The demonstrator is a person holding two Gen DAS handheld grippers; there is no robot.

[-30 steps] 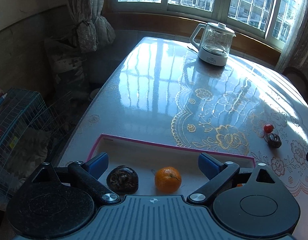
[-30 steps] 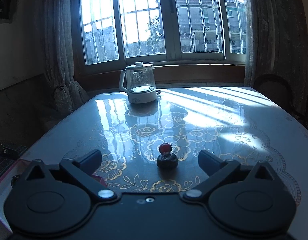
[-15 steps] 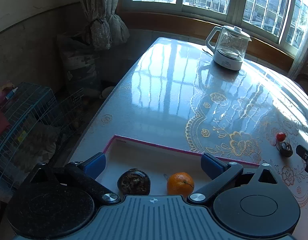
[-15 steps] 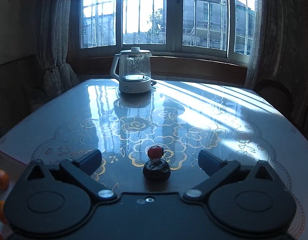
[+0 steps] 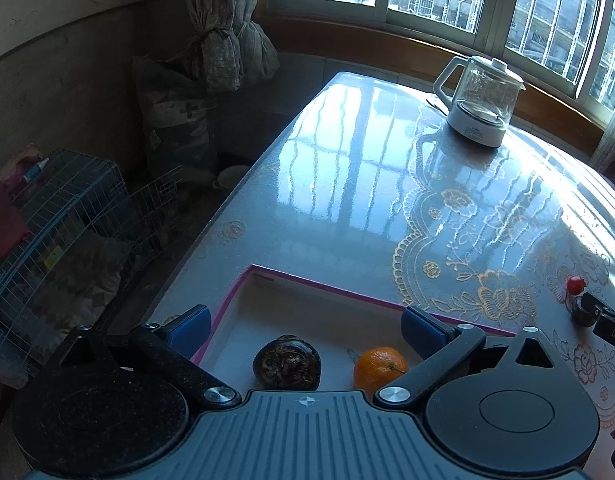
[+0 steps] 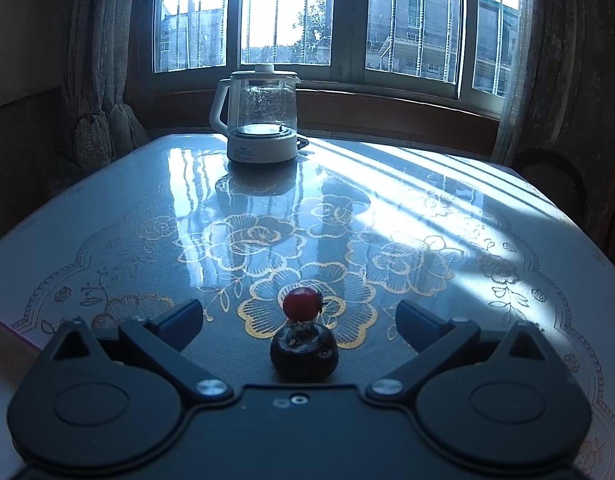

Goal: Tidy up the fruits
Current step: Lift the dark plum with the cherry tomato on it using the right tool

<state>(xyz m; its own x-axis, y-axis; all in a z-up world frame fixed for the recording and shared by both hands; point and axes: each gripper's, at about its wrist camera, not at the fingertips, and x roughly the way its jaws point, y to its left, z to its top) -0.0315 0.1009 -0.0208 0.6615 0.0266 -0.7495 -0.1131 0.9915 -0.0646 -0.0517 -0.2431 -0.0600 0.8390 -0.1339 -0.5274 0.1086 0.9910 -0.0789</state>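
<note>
A pink-rimmed white tray lies at the table's near left corner. In it rest a dark brown round fruit and an orange. My left gripper hovers open above them, touching neither. On the tablecloth lie a small red tomato and, just in front of it, a dark round fruit. My right gripper stands open with both between its fingers, pads apart from them. In the left wrist view the tomato shows at the right edge, beside the right gripper's fingertip.
A glass kettle on a white base stands at the table's far side near the window. A wire cage and bags sit on the floor left of the table. A chair back shows at the far right.
My right gripper has come forward and lower toward the tomato and dark fruit, which now lie between its fingers. The left gripper has stayed over the tray, rolling slightly.
</note>
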